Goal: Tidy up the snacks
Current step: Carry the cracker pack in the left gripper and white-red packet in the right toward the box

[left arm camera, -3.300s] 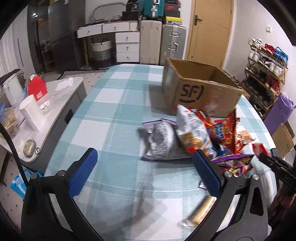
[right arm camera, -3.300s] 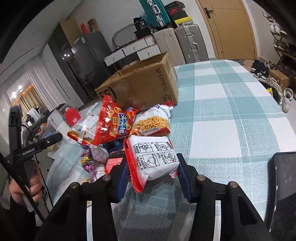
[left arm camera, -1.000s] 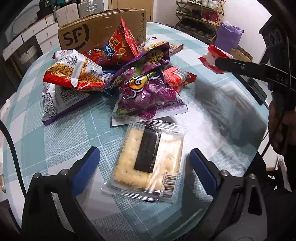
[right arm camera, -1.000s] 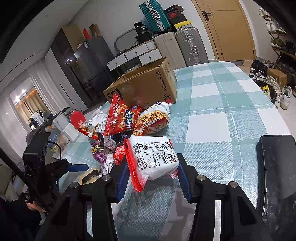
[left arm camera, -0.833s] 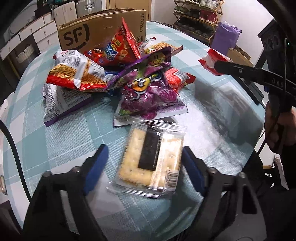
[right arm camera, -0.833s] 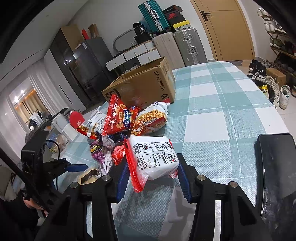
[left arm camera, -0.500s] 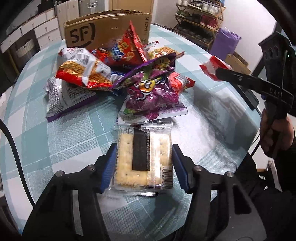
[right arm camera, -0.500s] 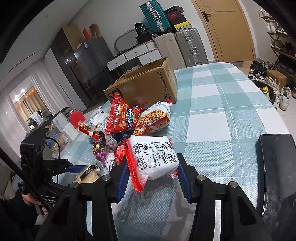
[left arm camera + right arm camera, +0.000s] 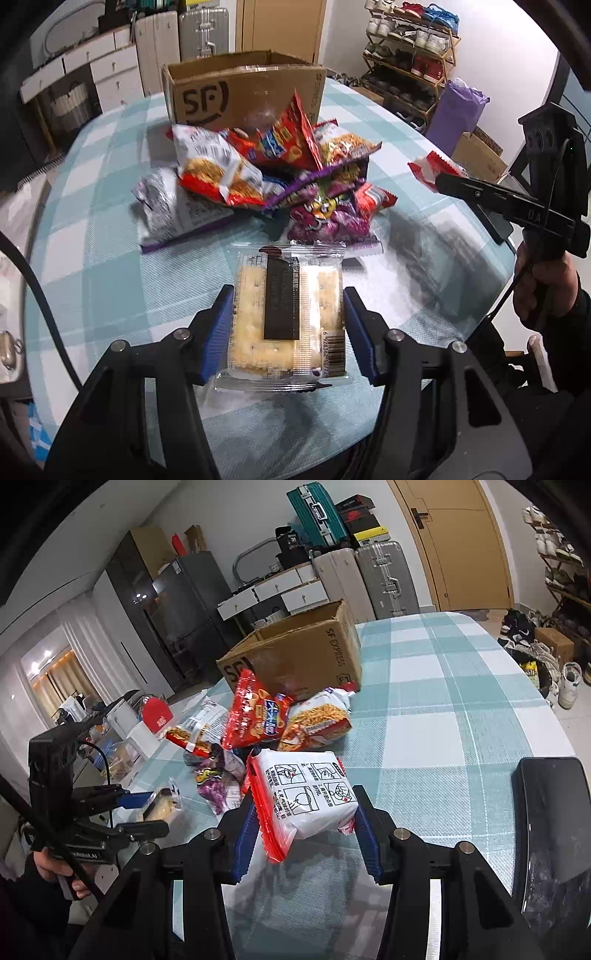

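**Both grippers loaded beside the snack pile**

The box's [image 9: 243, 92] inside is hidden from both views, and the snacks at the bottom of the pile [image 9: 266, 173] are buried under the upper bags; their labels are hard to read. In the left wrist view only a red-and-white corner of the right gripper's load shows.

The left gripper [image 9: 288, 328] has just been closing — a second ago its blue pads stood wide on either side of the cracker pack [image 9: 286, 314] lying flat on the cloth; now they pinch its long sides and the pack is lifted clear of the table [image 9: 92, 266], in front of the pile on the side away from the box. The right gripper [image 9: 303, 823] is unchanged, its pads pinching the noodle pack [image 9: 306, 794] above the cloth, also in front of the pile.

The pile presses against the box's front wall. A dark phone [image 9: 550, 819] lies at the table's edge, well away from the box. Right of the box in the right wrist view — open checked cloth.
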`<state>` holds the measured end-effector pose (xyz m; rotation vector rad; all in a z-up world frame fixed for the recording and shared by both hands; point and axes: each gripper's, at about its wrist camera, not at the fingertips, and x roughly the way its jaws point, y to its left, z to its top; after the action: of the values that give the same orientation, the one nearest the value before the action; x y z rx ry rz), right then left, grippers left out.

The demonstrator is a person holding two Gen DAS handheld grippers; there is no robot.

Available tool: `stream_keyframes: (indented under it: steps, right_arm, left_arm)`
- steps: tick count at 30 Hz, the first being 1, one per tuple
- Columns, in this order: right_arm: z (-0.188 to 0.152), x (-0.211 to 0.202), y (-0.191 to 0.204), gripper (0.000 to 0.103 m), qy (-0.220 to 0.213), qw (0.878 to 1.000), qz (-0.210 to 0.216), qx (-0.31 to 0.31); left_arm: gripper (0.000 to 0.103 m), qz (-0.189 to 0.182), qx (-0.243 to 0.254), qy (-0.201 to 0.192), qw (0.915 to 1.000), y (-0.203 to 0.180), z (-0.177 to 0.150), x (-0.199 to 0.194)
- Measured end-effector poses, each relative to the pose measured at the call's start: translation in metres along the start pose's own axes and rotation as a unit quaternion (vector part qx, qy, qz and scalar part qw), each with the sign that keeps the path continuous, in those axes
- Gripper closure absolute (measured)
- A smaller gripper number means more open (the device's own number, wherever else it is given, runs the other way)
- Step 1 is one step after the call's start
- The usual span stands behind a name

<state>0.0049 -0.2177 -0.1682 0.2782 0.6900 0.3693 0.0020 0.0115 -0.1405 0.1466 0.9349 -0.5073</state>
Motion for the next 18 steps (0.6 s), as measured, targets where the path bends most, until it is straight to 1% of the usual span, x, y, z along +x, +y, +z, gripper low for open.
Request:
stream_keyframes:
  steps: [3,8,13,16,18]
  right_arm:
    - [0.003,-0.002,0.004,0.055,-0.002,1.0,0.005,-0.002]
    - [0.008,-0.005,0.011,0.055,-0.009,1.0,0.011,-0.006]
    - [0.017,-0.006,0.018,0.055,-0.015,1.0,0.026,-0.004]
    - [0.024,-0.007,0.022,0.055,-0.019,0.999,0.031,-0.009]
    - [0.031,-0.008,0.023,0.055,-0.02,0.999,0.04,-0.006]
  left_arm:
    - [0.048,0.004,-0.001,-0.011,0.9999,0.004,0.003,-0.011]
    - [0.048,-0.019,-0.03,-0.039,0.9986,0.016,0.012,-0.034]
    - [0.048,-0.02,-0.056,-0.067,0.996,0.023,0.029,-0.049]
    - [0.048,-0.009,-0.074,-0.067,0.995,0.026,0.047,-0.05]
    - [0.048,0.004,-0.074,-0.071,0.9947,0.026,0.06,-0.052]
